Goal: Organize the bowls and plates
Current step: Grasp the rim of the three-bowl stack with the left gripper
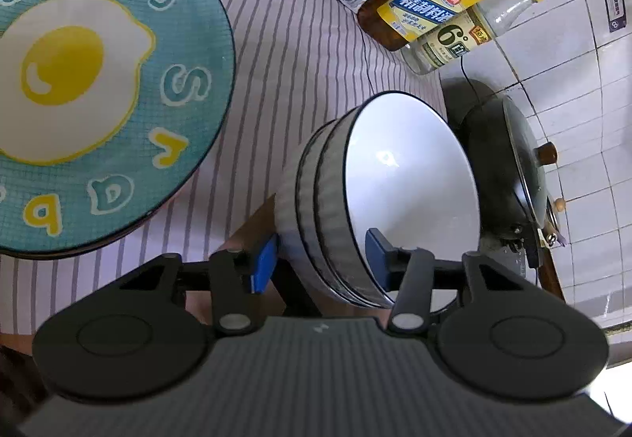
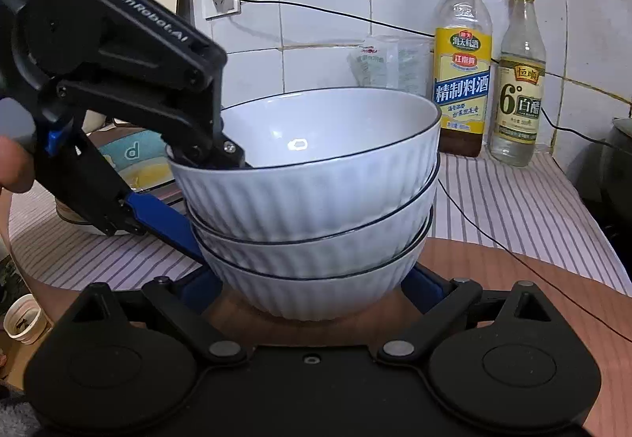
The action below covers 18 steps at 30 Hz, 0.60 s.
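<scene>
White ribbed bowls with thin dark rims [image 2: 316, 200] sit nested in a stack of three on the brown wooden worktop [image 2: 513, 279], right at the edge of a cloth with thin purple stripes [image 2: 513, 200].

The left hand-held gripper [image 1: 324, 259] reaches over the near side of the stack. One blue finger [image 1: 379, 243] is inside the top bowl and the other sits outside the wall, so the rim is between them. I cannot tell if the pads press on the rim or only stand close to it.

The right hand-held gripper [image 2: 312, 287] is low in front of the bottom bowl. Its jaws are spread wide — one on each side of the bowl's base — and they do not seem to squeeze it.

A round teal plate with a fried egg picture and coloured letters [image 1: 98, 81] lies on the striped cloth, off to the side of the bowls and apart from them.

By the white tiled wall [image 2: 335, 2] stand two bottles near each other — a clear bottle with brown liquid and a yellow label [image 2: 462, 81] and a clear bottle with a yellow cap [image 2: 517, 93]. A dark pan with a lid [image 1: 509, 160] sits past the bowls in the left wrist view. A black cable [image 2: 493, 231] runs across the cloth and the worktop.
</scene>
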### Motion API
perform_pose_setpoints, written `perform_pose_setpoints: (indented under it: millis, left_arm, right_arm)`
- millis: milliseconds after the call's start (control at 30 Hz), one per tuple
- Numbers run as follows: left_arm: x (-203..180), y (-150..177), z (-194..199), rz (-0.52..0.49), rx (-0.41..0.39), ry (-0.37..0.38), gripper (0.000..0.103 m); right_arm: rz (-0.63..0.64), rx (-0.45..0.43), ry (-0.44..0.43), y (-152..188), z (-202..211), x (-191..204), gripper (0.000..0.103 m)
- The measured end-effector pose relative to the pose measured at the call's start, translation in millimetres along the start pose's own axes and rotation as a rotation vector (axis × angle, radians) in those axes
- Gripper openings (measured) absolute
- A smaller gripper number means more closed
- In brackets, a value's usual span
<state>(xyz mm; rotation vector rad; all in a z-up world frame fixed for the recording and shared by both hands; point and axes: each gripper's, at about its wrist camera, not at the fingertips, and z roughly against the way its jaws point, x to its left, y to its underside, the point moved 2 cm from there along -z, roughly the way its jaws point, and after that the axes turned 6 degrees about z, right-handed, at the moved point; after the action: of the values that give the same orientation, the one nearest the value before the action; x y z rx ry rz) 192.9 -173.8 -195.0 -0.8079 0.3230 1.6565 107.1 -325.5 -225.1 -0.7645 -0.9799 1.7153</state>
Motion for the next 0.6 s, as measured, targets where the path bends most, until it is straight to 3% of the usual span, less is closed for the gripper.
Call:
perform_pose_setpoints:
  millis: [333,600]
  left_arm:
    - [-1.7,0.0,-3.5,-0.015,-0.037,-0.026,0.041]
    - [-2.8,2.0,-2.6,-0.051,-0.056,-0.027,0.041]
  right_arm:
    - [0.000,-0.004,-0.028,1.1,-7.3,-3.3,0.096]
    - [0.002,0.006,0.000,-1.3,-9.4,1.3,0.095]
